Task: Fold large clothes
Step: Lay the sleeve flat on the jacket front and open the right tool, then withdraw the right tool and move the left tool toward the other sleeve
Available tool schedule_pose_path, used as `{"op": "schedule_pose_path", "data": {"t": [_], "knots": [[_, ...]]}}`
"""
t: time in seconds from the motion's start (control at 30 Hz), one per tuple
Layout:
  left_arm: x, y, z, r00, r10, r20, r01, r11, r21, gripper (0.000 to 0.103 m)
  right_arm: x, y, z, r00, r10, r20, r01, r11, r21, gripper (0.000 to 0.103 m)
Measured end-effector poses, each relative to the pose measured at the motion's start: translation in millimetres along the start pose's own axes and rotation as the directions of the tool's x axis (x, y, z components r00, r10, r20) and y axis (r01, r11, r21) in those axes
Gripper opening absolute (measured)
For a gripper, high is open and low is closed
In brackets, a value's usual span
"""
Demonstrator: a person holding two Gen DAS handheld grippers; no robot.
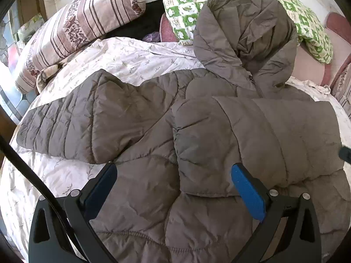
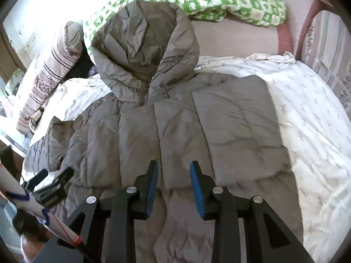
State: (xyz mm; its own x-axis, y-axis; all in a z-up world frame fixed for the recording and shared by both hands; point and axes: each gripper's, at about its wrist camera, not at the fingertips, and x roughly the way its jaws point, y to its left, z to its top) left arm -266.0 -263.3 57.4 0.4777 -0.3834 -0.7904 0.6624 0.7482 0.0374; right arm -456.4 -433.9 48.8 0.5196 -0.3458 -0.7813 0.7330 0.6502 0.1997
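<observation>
One jacket (image 1: 153, 131), grey-brown and quilted, lies front-up across the bed (image 1: 136, 59), hood (image 1: 243, 32) toward the head edge and hem toward the foot edge, where both cameras stand. The spread-out lie suits folding: the body is flat and its parts can be reached from the foot edge. The right sleeve (image 2: 230, 118) is already laid over the chest, its cuff near the body's middle; the left sleeve (image 1: 76, 118) is not yet folded and stretches out toward the bed's left edge. This suggests an early stage, with one side turned in.

Left tongs (image 1: 173, 171): fingers wide apart, holding nothing, poised over the lower body of the jacket just below the left armpit; whether they touch the cloth cannot be told. Their place favours a reach for the outstretched sleeve, judged the next part to fold.

Right tongs (image 2: 174, 168): fingers apart by a narrower gap, holding nothing, poised over the jacket's midline near the folded sleeve's cuff.

The hood rests partly on a green-checked quilt (image 1: 188, 4) at the head edge, so it is raised above the body and would need drawing down before a final fold.

Count: one jacket, one hood, two sleeves (one folded, one out); two tongs, each with two blue-padded fingers; one striped pillow (image 1: 83, 22) at the head-left corner; one green-checked quilt; one floral sheet covering the bed.
</observation>
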Motion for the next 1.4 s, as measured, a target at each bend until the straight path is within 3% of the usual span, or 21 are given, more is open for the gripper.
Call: {"op": "schedule_pose_path", "data": {"t": [0.17, 0.27, 0.5, 0.7, 0.83, 1.0, 1.2, 1.4], "knots": [[-15.0, -0.3, -3.4, 1.0, -0.003, 0.02, 0.003, 1.0, 0.004, 0.103, -36.0, 4.5, -35.1, 1.0, 0.022, 0.013, -0.022, 1.0, -0.01, 0.04], [-22.6, -3.7, -10.1, 1.0, 0.001, 0.028, -0.002, 0.999, 0.036, 0.103, -45.1, 6.4, -59.5, 1.0, -0.004, 0.0, 0.004, 1.0, -0.026, 0.04], [-37.5, -6.8, -45.9, 1.0, -0.015, 0.003, 0.015, 0.996, 0.088, 0.103, -40.7, 4.9, -111.3, 0.995, 0.0, -0.098, -0.002, 1.0, -0.025, 0.04], [-64.5, -8.6, -83.1, 0.998, 0.061, 0.022, -0.063, 0.993, 0.101, 0.103, -36.2, 23.3, -134.3, 0.989, 0.013, -0.148, -0.025, 0.997, -0.074, 0.04], [-82.7, 5.1, -117.5, 0.996, 0.085, -0.026, -0.083, 0.992, 0.095, 0.103, -44.5, 32.6, -142.5, 0.99, 0.04, -0.135, -0.052, 0.995, -0.086, 0.048], [-73.1, 26.0, -144.7, 0.992, 0.071, -0.107, -0.067, 0.997, 0.038, 0.103, -31.2, 47.6, -161.9, 0.985, 0.008, -0.175, -0.036, 0.986, -0.161, 0.048], [-68.4, 27.6, -143.3, 0.994, 0.057, -0.095, -0.054, 0.998, 0.034, 0.103, -25.4, 60.6, -171.3, 0.986, -0.087, -0.141, 0.048, 0.965, -0.257, 0.051], [-76.5, 30.4, -136.9, 0.998, 0.036, -0.058, -0.035, 0.999, 0.019, 0.103, -45.0, 72.7, -175.0, 0.991, -0.128, -0.037, 0.11, 0.945, -0.308, 0.051]]}}
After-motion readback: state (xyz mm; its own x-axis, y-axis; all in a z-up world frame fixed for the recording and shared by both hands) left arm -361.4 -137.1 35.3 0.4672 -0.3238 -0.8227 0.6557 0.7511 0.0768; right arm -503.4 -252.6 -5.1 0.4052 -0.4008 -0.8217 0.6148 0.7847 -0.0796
